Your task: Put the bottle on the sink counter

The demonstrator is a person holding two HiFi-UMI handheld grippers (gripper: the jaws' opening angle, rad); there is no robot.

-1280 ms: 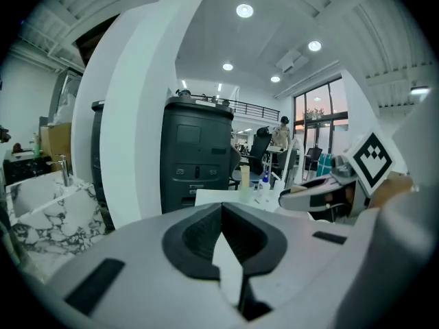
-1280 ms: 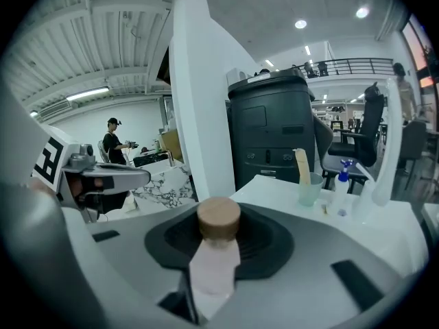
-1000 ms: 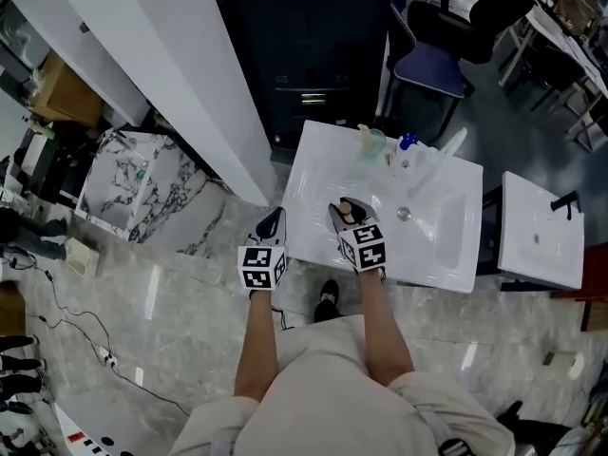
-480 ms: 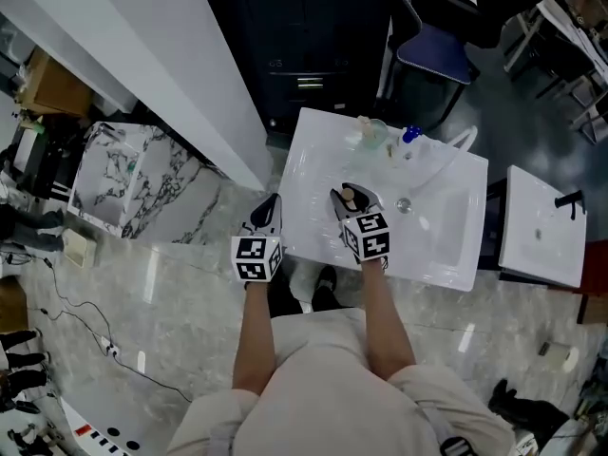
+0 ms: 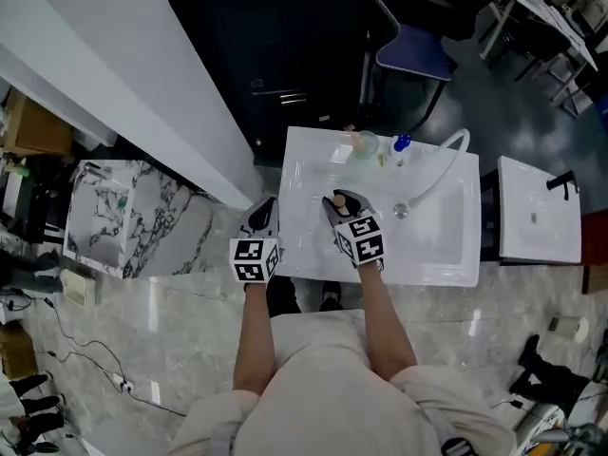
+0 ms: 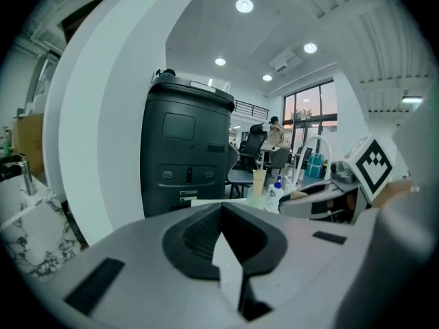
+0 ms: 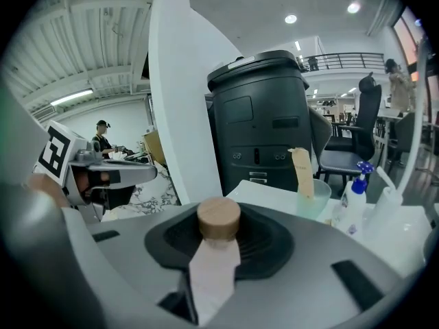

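My right gripper (image 5: pixel 339 201) is shut on a pale bottle with a round wooden cap (image 7: pixel 219 218), held upright over the left part of the white sink (image 5: pixel 309 164). In the head view only the bottle's cap (image 5: pixel 338 200) shows between the jaws. My left gripper (image 5: pixel 265 216) hangs just off the sink's left front corner, shut with nothing in it (image 6: pixel 221 208). The right gripper's marker cube (image 6: pixel 374 170) shows at the right of the left gripper view.
At the sink's back edge stand a green cup with a tube in it (image 5: pixel 364 144), a blue-capped pump bottle (image 5: pixel 403 143) and a curved white faucet (image 5: pixel 445 160). Behind is a black cabinet (image 5: pixel 304 55); a white wall (image 5: pixel 104 74) at left; a second sink (image 5: pixel 537 221) at right.
The head view has shifted a little. Both grippers keep about the same place at the sink's front left, and the right one still holds the bottle.
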